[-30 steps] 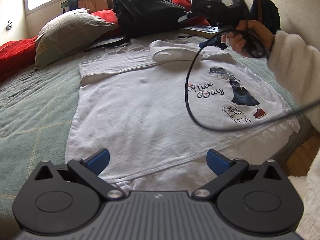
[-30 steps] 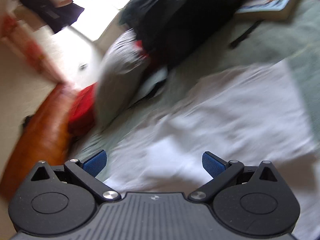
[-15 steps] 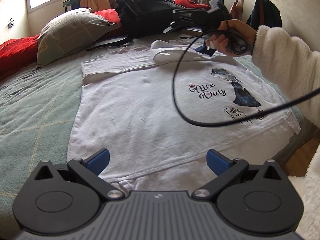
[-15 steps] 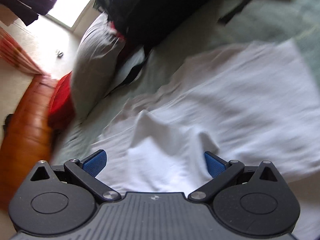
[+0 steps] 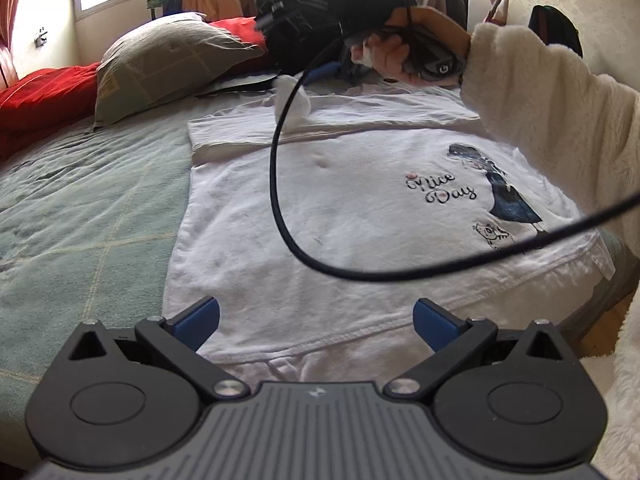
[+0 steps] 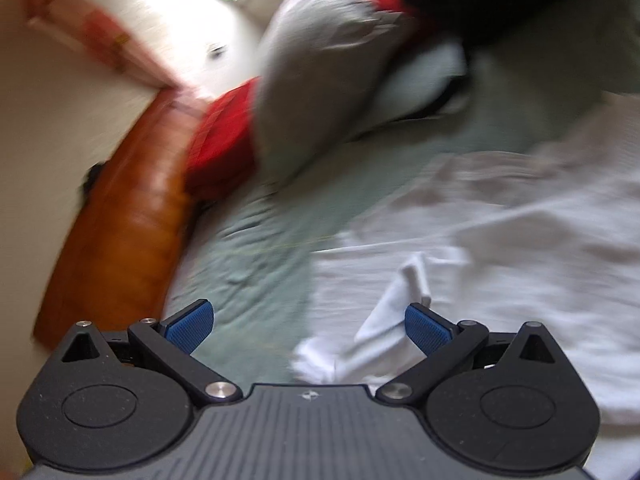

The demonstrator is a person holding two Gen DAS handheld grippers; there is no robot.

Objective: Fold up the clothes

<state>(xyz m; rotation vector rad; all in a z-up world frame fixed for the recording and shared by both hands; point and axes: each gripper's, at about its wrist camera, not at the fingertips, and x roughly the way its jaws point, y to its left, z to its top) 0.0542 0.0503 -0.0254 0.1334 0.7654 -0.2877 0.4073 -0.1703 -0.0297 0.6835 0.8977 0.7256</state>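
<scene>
White T-shirt point(image 5: 360, 216) spread flat on green bedspread point(image 5: 80, 220), long axis running left to right, far edge already turned over in a narrow band. Left gripper point(image 5: 316, 320) wide open, holding nothing, just at the near hem. Right gripper point(image 6: 308, 328) also wide open, empty, above a raised tuft at the far folded edge, nearer that fold.

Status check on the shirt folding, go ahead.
Left gripper open, low over the white T-shirt hem. Right gripper open, a bit of white cloth beside one finger. Black cable dangling across the shirt.
</scene>
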